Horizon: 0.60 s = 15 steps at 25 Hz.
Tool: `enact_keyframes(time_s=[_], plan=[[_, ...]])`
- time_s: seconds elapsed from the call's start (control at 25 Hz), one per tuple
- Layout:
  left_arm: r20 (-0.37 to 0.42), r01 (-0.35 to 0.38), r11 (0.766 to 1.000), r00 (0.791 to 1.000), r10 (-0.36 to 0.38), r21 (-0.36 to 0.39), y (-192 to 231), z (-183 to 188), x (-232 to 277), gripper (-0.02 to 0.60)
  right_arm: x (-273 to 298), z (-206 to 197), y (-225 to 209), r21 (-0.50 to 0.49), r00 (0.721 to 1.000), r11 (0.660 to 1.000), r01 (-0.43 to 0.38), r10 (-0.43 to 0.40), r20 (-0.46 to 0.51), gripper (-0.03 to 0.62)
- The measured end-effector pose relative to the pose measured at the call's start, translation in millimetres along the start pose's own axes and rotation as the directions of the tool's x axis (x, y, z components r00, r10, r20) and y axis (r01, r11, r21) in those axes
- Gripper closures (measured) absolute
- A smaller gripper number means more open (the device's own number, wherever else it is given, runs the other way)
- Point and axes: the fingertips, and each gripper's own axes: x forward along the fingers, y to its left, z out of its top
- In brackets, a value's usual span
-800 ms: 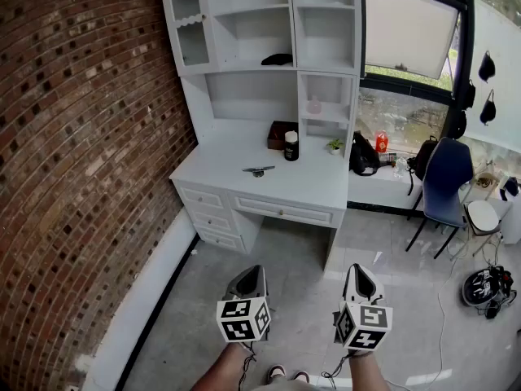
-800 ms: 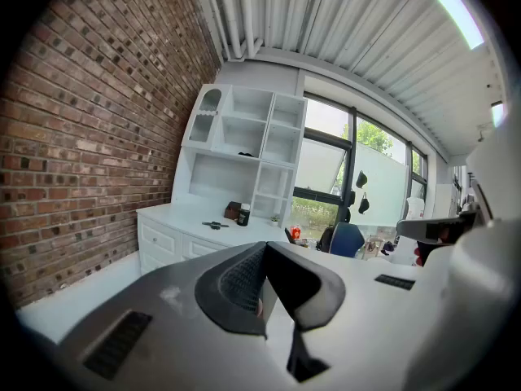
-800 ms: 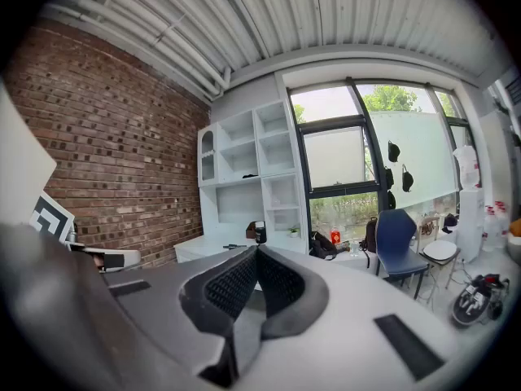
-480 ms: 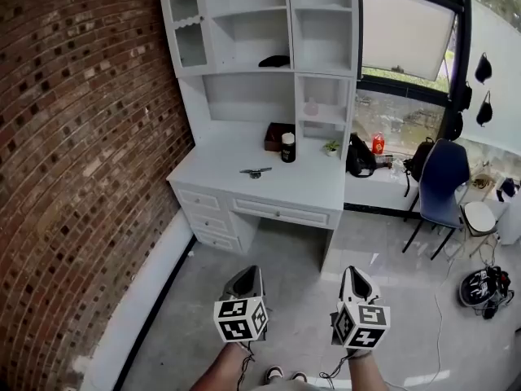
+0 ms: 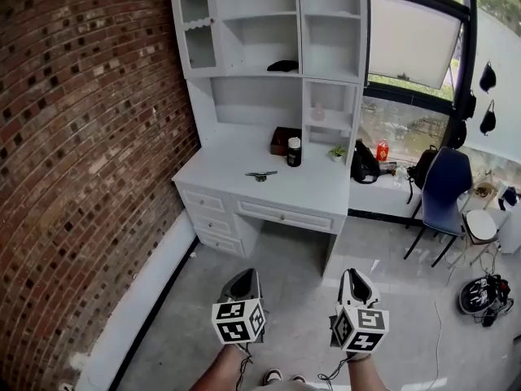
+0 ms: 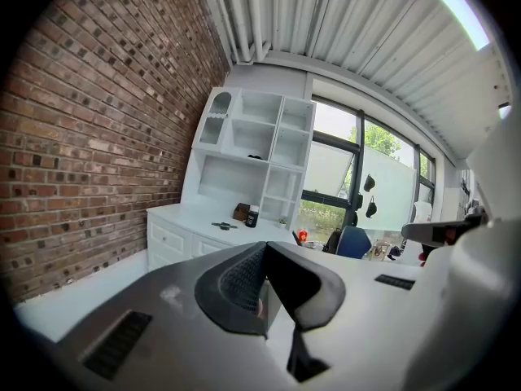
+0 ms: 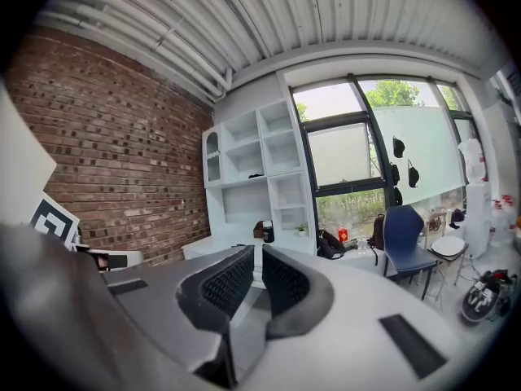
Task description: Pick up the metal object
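The metal object (image 5: 260, 174) is a small dark, flat piece lying on the white desk (image 5: 236, 165), far ahead of me. It also shows as a thin dark shape (image 6: 224, 226) in the left gripper view. My left gripper (image 5: 246, 277) is held low over the floor, well short of the desk, its jaws shut with nothing between them (image 6: 264, 247). Beside it, my right gripper (image 5: 356, 277) sits at the same height. Its pads are together but for a thin slit, and it holds nothing (image 7: 258, 251). Both point toward the desk.
A black jar (image 5: 294, 151) and a brown box (image 5: 282, 139) stand at the desk's back, under white shelves (image 5: 269, 39). The brick wall (image 5: 81, 153) runs along the left. A blue chair (image 5: 444, 194), bags and a helmet (image 5: 480, 293) are at the right.
The head view has shifted a little, so the desk sits slightly further right. Both grippers stay low and shut. The metal object has not moved.
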Motion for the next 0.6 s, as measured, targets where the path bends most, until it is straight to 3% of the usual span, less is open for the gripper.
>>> enact_keyframes(time_s=[0.08,0.6], plan=[[0.001,-0.006,1.0,1.0,0.006,-0.002,6,1,-1,0.569,1,0,5,-0.002,1.0,1.0,-0.016,0.016,0.001,0.536],[0.001,-0.002,1.0,1.0,0.002,-0.013,36,8,12,0.569,14,0,22,-0.013,1.0,1.0,-0.009,0.009,-0.007,0.462]])
